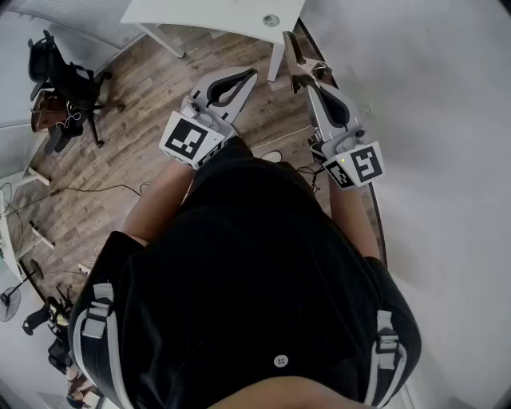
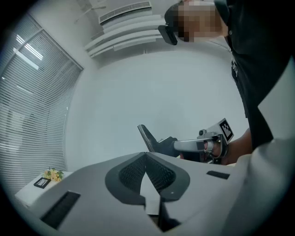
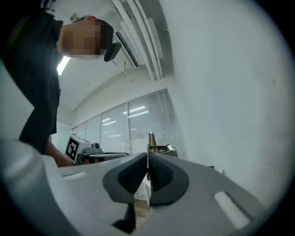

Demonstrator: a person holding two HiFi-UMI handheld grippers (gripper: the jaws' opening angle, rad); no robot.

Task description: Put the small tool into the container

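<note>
Metal small tool (image 3: pixel 157 148) is pinched in the right tongs (image 3: pixel 147 156). A thin strip of it runs up between the pads and sticks out past the tips, long axis roughly in line with the tongs. In the head view it shows as a brownish-metal bit right at the right tips. I can't tell what kind of tool it is.

Left tongs (image 2: pixel 146 155) are closed pad to pad with nothing between them.

Both tongs are held up in front of the person's chest, side by side and apart, tips pointing away from the body. The right ones sit close along the white wall (image 1: pixel 431 96).

No view shows the container, so its direction from the tool is unknown. The only candidate surface is the white desk (image 1: pixel 200 12), ahead of both tips, with wood floor (image 1: pixel 136 128) between. Just its near edge and one leg show.

My read: pick-up is done and carry and drop remain, with the right hand doing the work. The container has to be found first.

A black chair (image 1: pixel 64 84) and cables on the floor are off to the left, not in the path.
</note>
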